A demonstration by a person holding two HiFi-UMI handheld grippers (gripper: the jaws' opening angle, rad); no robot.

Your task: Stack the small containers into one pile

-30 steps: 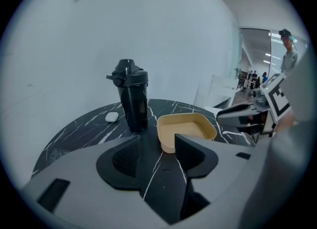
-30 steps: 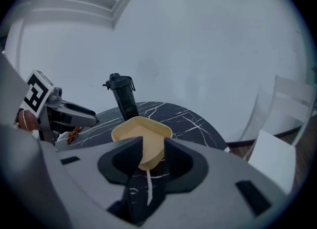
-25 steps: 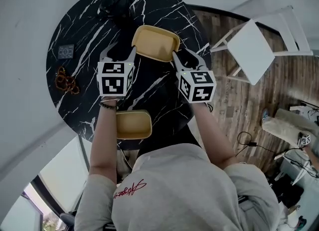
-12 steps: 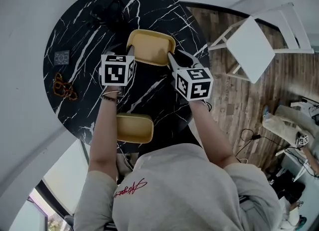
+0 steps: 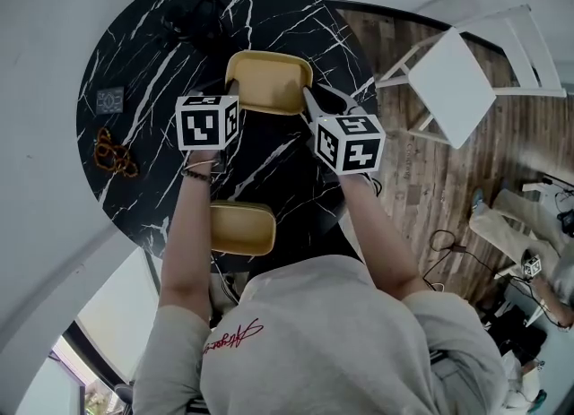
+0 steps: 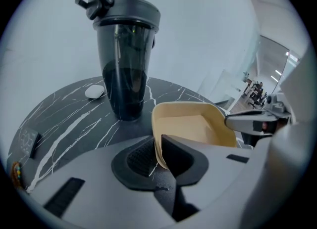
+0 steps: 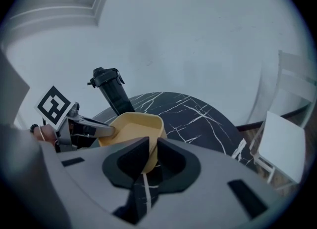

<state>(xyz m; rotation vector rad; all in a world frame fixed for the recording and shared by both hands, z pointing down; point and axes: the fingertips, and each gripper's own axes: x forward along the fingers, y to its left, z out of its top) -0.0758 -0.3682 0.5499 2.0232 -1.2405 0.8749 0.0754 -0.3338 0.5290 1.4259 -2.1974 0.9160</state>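
A shallow yellow container [image 5: 269, 82] sits in the middle of the round black marble table [image 5: 143, 55]. My left gripper [image 5: 230, 92] is at its left rim and my right gripper [image 5: 310, 99] at its right rim. In the left gripper view the left gripper [image 6: 159, 149] has just been closing and its pads pinch the container's wall [image 6: 188, 126]. In the right gripper view the right gripper [image 7: 148, 156] has also been closing, with the rim [image 7: 136, 124] clamped between its pads. A second yellow container [image 5: 240, 228] lies at the near table edge, below my left forearm.
A dark shaker bottle [image 5: 193, 14] stands just behind the held container, also seen as the shaker bottle [image 6: 126, 60]. A small grey item [image 5: 110, 99] and an orange-brown tangle [image 5: 112, 155] lie at the table's left. A white chair [image 5: 457, 73] stands to the right on the wooden floor.
The left gripper has come down and in to the container's left rim. Both grippers' jaws have narrowed from wide open onto the rim. The right gripper stayed in place.
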